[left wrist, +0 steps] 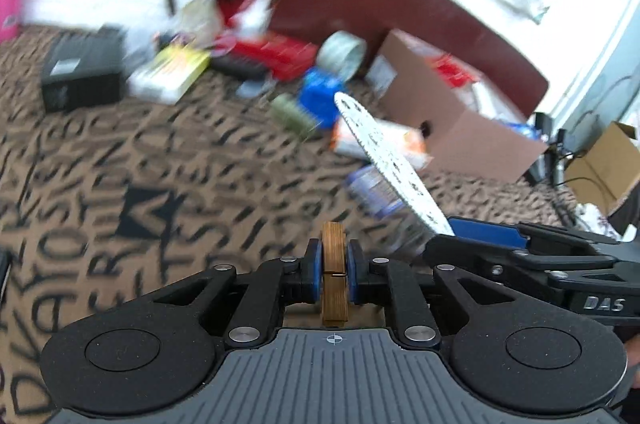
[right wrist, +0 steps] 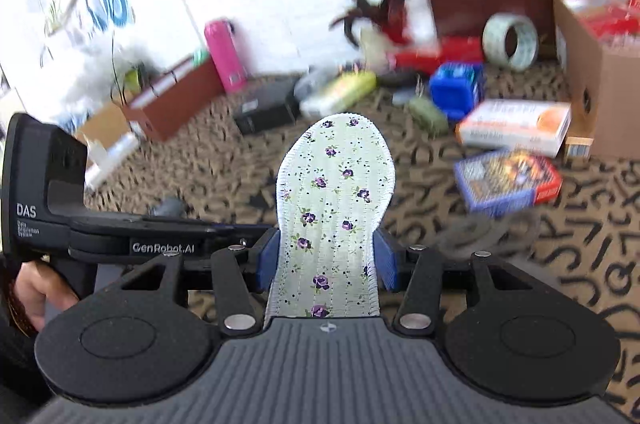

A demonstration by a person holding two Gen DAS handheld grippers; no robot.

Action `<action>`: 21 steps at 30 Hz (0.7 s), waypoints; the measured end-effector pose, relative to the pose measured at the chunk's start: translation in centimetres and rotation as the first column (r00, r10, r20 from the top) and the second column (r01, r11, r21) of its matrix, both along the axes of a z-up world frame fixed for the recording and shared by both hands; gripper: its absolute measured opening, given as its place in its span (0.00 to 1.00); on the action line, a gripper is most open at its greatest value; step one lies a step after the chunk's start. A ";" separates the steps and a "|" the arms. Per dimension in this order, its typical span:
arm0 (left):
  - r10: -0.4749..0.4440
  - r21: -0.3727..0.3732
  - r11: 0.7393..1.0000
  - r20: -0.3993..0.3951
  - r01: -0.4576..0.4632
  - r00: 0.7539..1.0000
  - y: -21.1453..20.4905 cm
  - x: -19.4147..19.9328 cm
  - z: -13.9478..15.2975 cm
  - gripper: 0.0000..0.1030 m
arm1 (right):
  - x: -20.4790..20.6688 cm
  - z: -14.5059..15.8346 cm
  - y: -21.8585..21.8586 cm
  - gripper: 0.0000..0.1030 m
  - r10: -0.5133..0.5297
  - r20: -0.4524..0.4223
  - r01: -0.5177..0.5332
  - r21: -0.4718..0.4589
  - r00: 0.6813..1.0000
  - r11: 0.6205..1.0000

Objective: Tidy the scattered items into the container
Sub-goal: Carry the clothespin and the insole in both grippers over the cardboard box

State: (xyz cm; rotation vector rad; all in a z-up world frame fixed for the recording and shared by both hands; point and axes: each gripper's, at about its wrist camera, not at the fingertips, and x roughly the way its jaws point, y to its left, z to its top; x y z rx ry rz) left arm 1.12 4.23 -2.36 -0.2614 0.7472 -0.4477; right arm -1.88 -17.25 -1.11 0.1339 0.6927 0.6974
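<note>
Floral-print insole (right wrist: 334,212) is pinched across its width by the right hand-held gripper (right wrist: 328,256), toe pointing forward. Left hand-held gripper (left wrist: 333,274) is pressed together on a wooden clothespin (left wrist: 333,274), held edge-on. Both items are lifted above the patterned surface (left wrist: 120,152); whether it is floor or bed, I cannot tell.

Step in hand, as judged: carrying both to the cardboard box (right wrist: 600,72), which sits ahead and to the right of both grippers.

Next move calls for lifting over the box's near wall and letting go above the opening. Clutter lies just before the box: blue box (right wrist: 456,90), tape roll (right wrist: 510,42), card pack (right wrist: 508,182). Open room is to the left.
</note>
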 end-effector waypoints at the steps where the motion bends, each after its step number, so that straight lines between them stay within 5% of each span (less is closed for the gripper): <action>1: -0.014 -0.009 1.000 0.015 0.014 1.000 -0.6 0.4 0.7 0.09 | 0.1 0.5 -0.5 0.54 -0.014 0.015 0.014 0.001 1.000 1.000; 10: -0.141 -0.081 0.985 0.142 0.153 0.980 -9.1 5.6 7.6 0.09 | 2.5 4.5 -8.5 0.54 -0.221 0.153 0.228 -0.029 0.963 0.973; 21: -0.209 -0.085 0.971 0.155 0.223 0.966 -21.9 16.1 10.2 0.09 | 10.1 7.9 -19.9 0.54 -0.482 0.255 0.497 0.004 0.838 0.867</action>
